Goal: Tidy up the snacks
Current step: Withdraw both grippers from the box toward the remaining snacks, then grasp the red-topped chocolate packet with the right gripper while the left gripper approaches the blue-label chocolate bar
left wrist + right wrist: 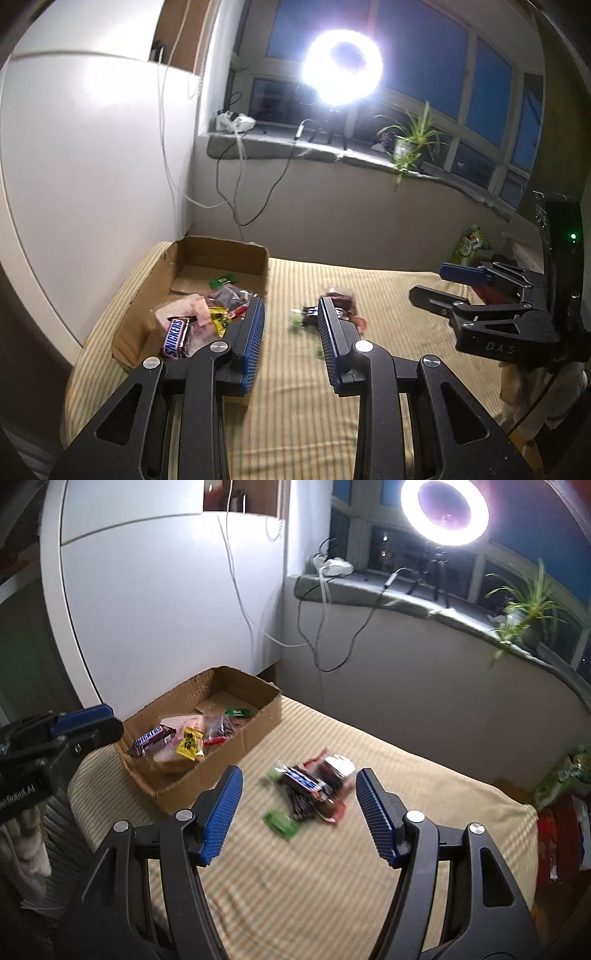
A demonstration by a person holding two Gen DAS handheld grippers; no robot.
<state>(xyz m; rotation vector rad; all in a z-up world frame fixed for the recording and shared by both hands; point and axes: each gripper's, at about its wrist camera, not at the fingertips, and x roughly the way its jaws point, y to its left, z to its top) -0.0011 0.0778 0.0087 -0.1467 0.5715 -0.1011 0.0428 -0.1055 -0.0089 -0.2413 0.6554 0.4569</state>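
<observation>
An open cardboard box [258, 728] sits at the back left of the striped surface and holds a Snickers bar [153, 740], a yellow packet [190, 747] and other snacks. It also shows in the left wrist view [144, 295] with the Snickers bar [176, 338]. A loose pile of snacks [314, 786] with a green packet [280, 823] lies right of the box; it shows in the left wrist view [334, 306]. My left gripper [291, 314] is open and empty between box and pile. My right gripper [299, 794] is open and empty, hovering just short of the pile.
A striped yellow cloth [295, 886] covers the surface. A green bag [565, 775] and red packages [554, 834] lie at the right edge. A white cabinet [166, 590] stands behind the box. A ring light [445, 507], cables and a plant [524, 613] are on the windowsill.
</observation>
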